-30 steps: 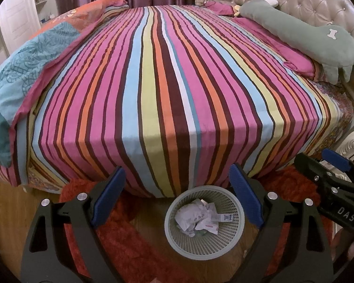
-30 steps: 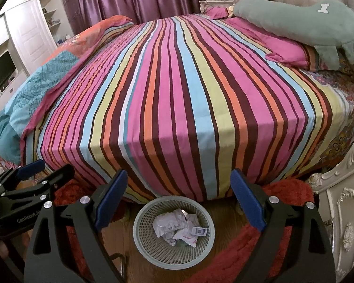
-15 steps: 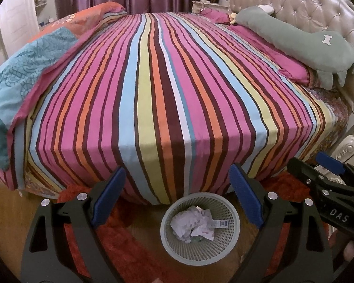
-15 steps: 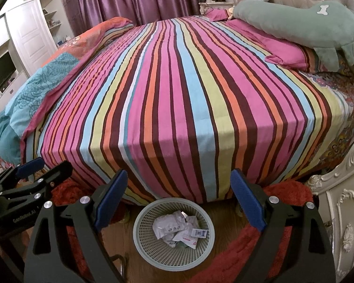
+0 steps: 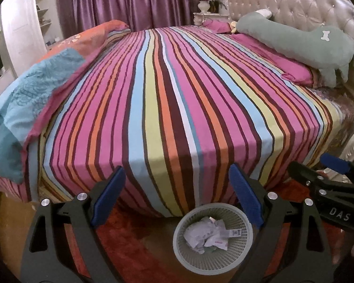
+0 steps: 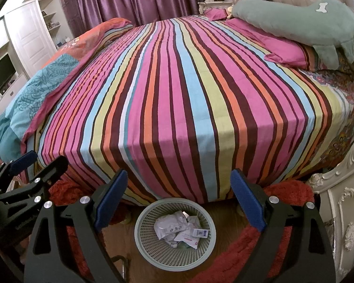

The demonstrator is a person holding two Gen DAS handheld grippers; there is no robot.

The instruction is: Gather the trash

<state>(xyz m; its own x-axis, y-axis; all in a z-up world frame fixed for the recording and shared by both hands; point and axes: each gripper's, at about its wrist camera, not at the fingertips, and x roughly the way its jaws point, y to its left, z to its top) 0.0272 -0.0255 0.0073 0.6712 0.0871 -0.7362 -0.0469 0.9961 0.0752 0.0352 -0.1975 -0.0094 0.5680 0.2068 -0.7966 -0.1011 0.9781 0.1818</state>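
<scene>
Several crumpled papers (image 6: 180,230) lie in the basket (image 6: 144,240), which stands on the wood floor at the foot of the bed (image 6: 177,99), touching or just short of the hanging striped sheet; I cannot tell which. Red rug (image 6: 288,191) flanks it on both sides. Both tools hover above and behind it with nothing between their fingers: the left gripper (image 5: 177,195) has its jaws spread wide, and so does the right gripper (image 6: 177,195).

No loose rubbish shows on the sheet, so collecting looks finished or close to it. A sound next step, I judge, is to sweep both cameras slowly along the bed's edges and the rug, jaws kept spread, before calling it done.

Much is out of sight: the floor under the bed, the rug behind the black gripper bodies, and whatever sits beneath the green pillow (image 6: 295,21). Print on the wrappers is too small to read.
</scene>
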